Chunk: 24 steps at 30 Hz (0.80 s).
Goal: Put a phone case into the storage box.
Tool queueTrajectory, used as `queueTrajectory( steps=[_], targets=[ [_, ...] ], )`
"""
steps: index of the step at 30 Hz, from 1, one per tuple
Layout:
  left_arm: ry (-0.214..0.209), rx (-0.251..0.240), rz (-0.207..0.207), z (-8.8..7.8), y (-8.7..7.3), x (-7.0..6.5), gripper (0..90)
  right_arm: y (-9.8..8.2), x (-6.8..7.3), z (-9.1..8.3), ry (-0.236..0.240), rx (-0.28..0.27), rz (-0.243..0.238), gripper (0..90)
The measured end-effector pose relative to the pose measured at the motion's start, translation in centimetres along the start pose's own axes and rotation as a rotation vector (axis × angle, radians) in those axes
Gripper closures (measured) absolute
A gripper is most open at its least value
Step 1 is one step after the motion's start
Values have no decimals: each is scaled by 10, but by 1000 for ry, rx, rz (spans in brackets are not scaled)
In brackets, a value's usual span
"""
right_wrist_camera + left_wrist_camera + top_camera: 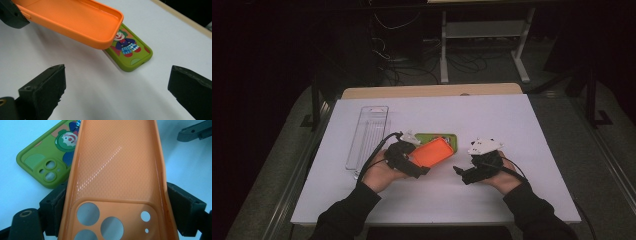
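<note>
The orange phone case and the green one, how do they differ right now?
The orange phone case is plain, with its hollow inside facing up; the green phone case carries a cartoon clown print and lies printed back up. The orange case is clamped across its sides in the left gripper and held tilted above the white table; the green case lies flat on it, ungripped, partly beneath the orange one. Both are soft-looking covers with camera cutouts.

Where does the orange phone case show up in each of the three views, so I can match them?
High view: the orange phone case sits at table centre, gripped by the left gripper.
Left gripper view: it runs up the middle of the picture, camera holes lowest, clamped between the two black jaws.
Right gripper view: it crosses the top left, open side up.
Shared landmark: the green clown phone case, lying flat just beyond it.
</note>
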<state>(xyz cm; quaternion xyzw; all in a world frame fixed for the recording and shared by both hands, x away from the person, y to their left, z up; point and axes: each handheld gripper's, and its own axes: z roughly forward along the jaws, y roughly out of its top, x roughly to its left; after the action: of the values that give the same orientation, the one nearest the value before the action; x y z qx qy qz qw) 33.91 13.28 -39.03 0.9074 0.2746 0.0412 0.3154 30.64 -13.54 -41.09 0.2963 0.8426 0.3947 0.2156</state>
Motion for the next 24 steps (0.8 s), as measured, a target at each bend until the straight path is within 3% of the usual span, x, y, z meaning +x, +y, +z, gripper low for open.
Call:
queueTrajectory(
  steps=[2,3,5,8,9,11,14,19,20,22,24],
  targets=[
    [1,4,8,0,0,0,156,0,1,-1,-14,-6,-23,9],
    [-2,3,7,0,0,0,156,0,2,-2,-33,-2,-61,9],
    [-2,5,8,0,1,0,156,1,3,-2,-43,0,-69,9],
    [-3,-19,-25,2,0,-1,156,1,6,-1,-52,7,-123,9],
    [-3,-19,-20,2,0,0,156,1,7,-1,-68,11,-163,9],
    [2,-5,3,1,1,0,156,1,9,-1,-79,9,-175,9],
    [0,-12,-2,2,2,-1,156,2,11,-2,-107,8,-230,9],
    [3,-7,-5,2,1,0,156,2,17,-3,-165,-7,-340,10],
    [1,-3,-1,2,1,1,156,2,17,-3,-165,-7,-340,10],
    [1,1,8,0,1,1,156,3,18,-3,-186,-1,-398,10],
    [2,-22,-9,1,1,0,156,3,22,-2,-202,-3,-439,10]
  ],
)
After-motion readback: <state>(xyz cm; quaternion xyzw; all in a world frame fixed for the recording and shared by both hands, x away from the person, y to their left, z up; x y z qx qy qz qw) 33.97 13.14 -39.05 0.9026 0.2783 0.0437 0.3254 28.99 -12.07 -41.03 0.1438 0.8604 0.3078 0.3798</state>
